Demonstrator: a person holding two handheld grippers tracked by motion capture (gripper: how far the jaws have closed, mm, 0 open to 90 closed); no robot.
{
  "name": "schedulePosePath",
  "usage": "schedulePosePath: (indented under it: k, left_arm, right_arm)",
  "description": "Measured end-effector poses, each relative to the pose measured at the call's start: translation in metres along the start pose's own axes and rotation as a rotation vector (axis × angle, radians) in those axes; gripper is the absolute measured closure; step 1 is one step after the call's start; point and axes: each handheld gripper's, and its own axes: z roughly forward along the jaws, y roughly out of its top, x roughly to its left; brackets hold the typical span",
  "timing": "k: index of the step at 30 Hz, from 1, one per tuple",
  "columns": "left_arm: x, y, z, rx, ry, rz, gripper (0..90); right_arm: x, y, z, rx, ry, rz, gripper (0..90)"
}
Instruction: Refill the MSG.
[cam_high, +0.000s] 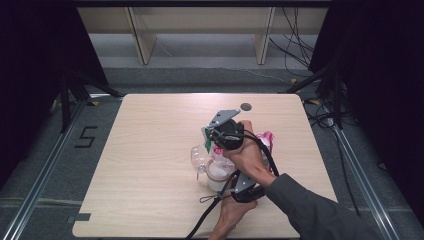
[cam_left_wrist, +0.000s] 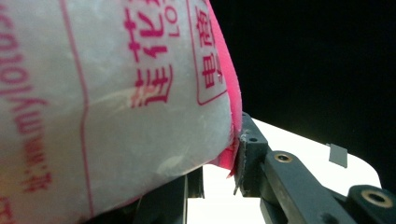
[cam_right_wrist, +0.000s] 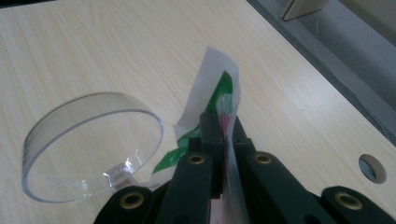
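Pale wood table (cam_high: 150, 165) sits among dark curtains; at centre right of the high view a pink-printed white bag (cam_left_wrist: 116, 107) is clamped by the left gripper (cam_high: 240, 187). Right gripper (cam_right_wrist: 223, 140) pinches its top edge shut, beside a clear cup (cam_right_wrist: 88, 144) seen close.

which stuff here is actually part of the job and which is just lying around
In use:
- white bag with pink print, clamped by the left gripper
- bag's top edge, pinched by the right gripper
- clear measuring cup beside it

Lying about:
- table's round hole
- wooden frame legs beyond the table
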Motion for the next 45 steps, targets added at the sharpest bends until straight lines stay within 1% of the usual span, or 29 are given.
schedulePosePath:
  k: [5, 6, 7, 9, 11, 12, 14, 15, 16, 18, 19, 21, 22, 23, 24, 26, 28, 29, 32, 34, 36, 37, 38, 39, 40, 41, 43, 44, 45]
  left_arm:
    - [-0.001, 0.000, -0.001, 0.005, -0.002, 0.003, 76.0]
    - [-0.001, 0.000, 0.000, 0.002, -0.010, 0.002, 76.1]
    - [-0.001, 0.001, 0.000, 0.002, -0.009, 0.006, 76.0]
    - [-0.003, 0.000, -0.001, 0.004, -0.001, -0.011, 76.0]
    - [-0.003, 0.000, -0.002, 0.005, 0.008, -0.006, 76.0]
    - [-0.002, 0.000, -0.002, 0.005, 0.009, 0.001, 76.0]
    - [-0.001, 0.001, -0.002, 0.003, 0.004, 0.003, 76.1]
    - [-0.001, 0.001, -0.001, -0.001, -0.015, 0.000, 76.1]
    - [-0.002, 0.001, -0.002, 0.000, -0.007, -0.013, 76.1]
    - [-0.002, 0.000, -0.001, 0.004, -0.005, -0.011, 76.0]
    - [-0.001, -0.001, -0.002, 0.004, 0.004, -0.007, 76.1]
    - [-0.001, 0.000, -0.002, 0.003, -0.003, -0.012, 76.2]
    - [-0.002, 0.000, -0.001, 0.002, -0.010, -0.015, 76.2]
    - [-0.002, -0.001, -0.001, 0.001, -0.005, -0.017, 76.2]
    - [-0.001, -0.001, -0.001, 0.002, -0.004, -0.012, 76.2]
    - [-0.001, 0.000, -0.001, 0.000, -0.012, -0.018, 76.3]
    - [-0.002, -0.001, -0.001, 0.000, -0.011, -0.016, 76.2]
    - [-0.002, -0.001, -0.002, 0.001, -0.006, -0.011, 76.2]
    - [0.001, 0.000, -0.001, 0.002, -0.019, 0.007, 76.2]
    - [-0.002, -0.001, -0.002, 0.000, -0.013, -0.015, 76.2]
    - [0.000, 0.000, -0.002, 0.004, -0.012, 0.001, 76.2]
    - [-0.001, 0.000, -0.002, 0.000, -0.009, -0.008, 76.2]
    - [0.000, 0.000, -0.001, -0.001, -0.024, -0.003, 76.3]
    - [0.000, 0.000, -0.001, -0.001, -0.032, -0.002, 76.3]
    - [-0.001, 0.000, -0.002, 0.000, -0.017, -0.018, 76.3]
    - [-0.001, -0.001, -0.002, 0.001, -0.013, -0.014, 76.3]
    - [-0.001, -0.001, -0.002, 0.000, -0.014, -0.012, 76.4]
    - [-0.001, -0.001, -0.002, -0.002, -0.018, -0.016, 76.4]
    - [-0.002, -0.001, -0.002, -0.001, -0.020, -0.018, 76.4]
  right_arm:
    - [-0.001, 0.001, 0.000, 0.023, 0.014, -0.011, 90.0]
    - [0.000, 0.000, 0.002, 0.015, -0.011, -0.020, 90.0]
    - [0.000, 0.000, 0.002, 0.025, 0.005, -0.027, 90.0]
    - [0.001, -0.001, 0.005, 0.028, 0.005, -0.033, 90.0]
    - [0.002, -0.001, 0.006, 0.033, 0.010, -0.025, 90.0]
    - [-0.001, 0.000, 0.006, 0.030, -0.011, -0.034, 90.0]
    - [0.000, 0.001, 0.004, 0.015, 0.010, -0.016, 90.0]
    - [-0.001, 0.001, 0.004, 0.023, 0.012, -0.024, 90.0]
    - [0.000, 0.000, 0.007, 0.028, 0.005, -0.030, 90.0]
    - [0.001, -0.001, 0.009, 0.041, -0.003, -0.018, 90.0]
    - [0.000, 0.000, 0.009, 0.042, -0.002, -0.029, 90.0]
    - [0.000, 0.000, 0.008, 0.034, 0.012, -0.023, 90.0]
    - [0.001, -0.001, 0.010, 0.029, -0.004, -0.024, 90.0]
    - [0.001, 0.000, 0.010, 0.048, 0.018, -0.026, 90.0]
    - [0.002, 0.000, 0.009, 0.048, 0.019, -0.020, 90.0]
    - [0.001, 0.000, 0.010, 0.033, 0.001, -0.029, 90.0]
    - [0.004, -0.001, 0.013, 0.059, 0.009, -0.016, 90.0]
    - [0.003, -0.001, 0.013, 0.055, -0.004, -0.039, 90.0]
    - [0.002, 0.000, 0.012, 0.043, 0.016, -0.026, 90.0]
    - [0.003, -0.001, 0.013, 0.050, 0.010, -0.026, 90.0]
    - [0.002, 0.000, 0.013, 0.053, 0.012, -0.023, 90.0]
    - [0.002, 0.000, 0.012, 0.048, 0.011, -0.017, 90.0]
    - [0.002, 0.000, 0.012, 0.048, 0.010, -0.010, 90.0]
    - [0.002, 0.000, 0.013, 0.046, 0.004, -0.038, 90.0]
    - [0.003, -0.001, 0.014, 0.061, -0.006, -0.045, 90.0]
    - [0.003, -0.001, 0.014, 0.070, 0.006, -0.043, 90.0]
    - [0.001, -0.001, 0.014, 0.041, -0.011, -0.050, 90.0]
    - [0.002, -0.001, 0.013, 0.051, 0.007, -0.029, 90.0]
    - [0.002, -0.001, 0.014, 0.049, -0.010, -0.049, 90.0]
